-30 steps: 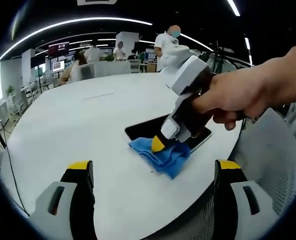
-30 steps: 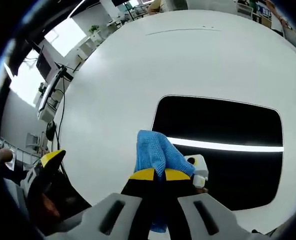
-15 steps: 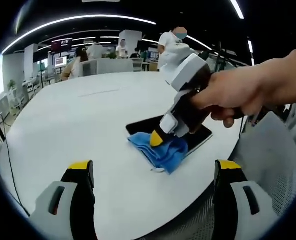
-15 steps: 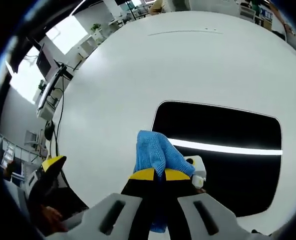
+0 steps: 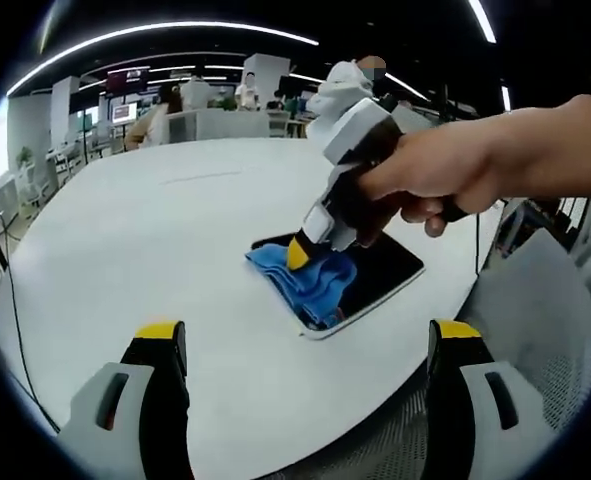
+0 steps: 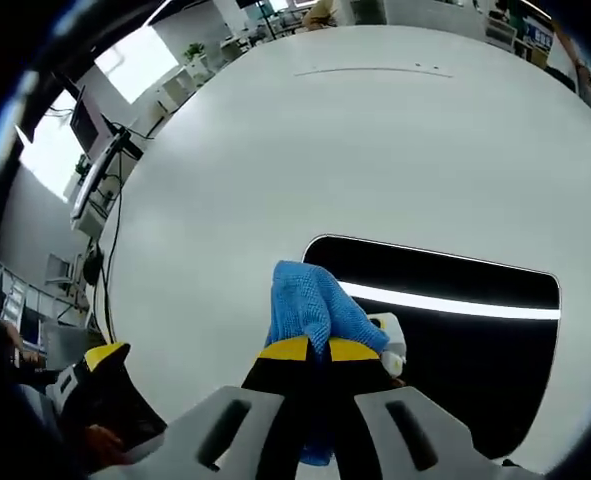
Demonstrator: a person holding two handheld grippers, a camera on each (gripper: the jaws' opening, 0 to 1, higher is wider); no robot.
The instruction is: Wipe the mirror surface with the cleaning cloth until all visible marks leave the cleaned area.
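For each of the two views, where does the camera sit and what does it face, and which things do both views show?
Left gripper view: rides on the left tongs, open above the white table, facing the mirror; a hand holds the right tongs on the blue cloth.
Right gripper view: rides on the right tongs, shut on the blue cloth, looking down at the mirror; a yellow tip of the left tongs shows low on the left.
Shared: mirror, cloth, table, both tongs.

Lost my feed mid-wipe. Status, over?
Right hand-held gripper shut on blue cloth, pressing it on the mirror. Left hand-held gripper open, holding nothing, hanging over the white table. Nothing in the way.
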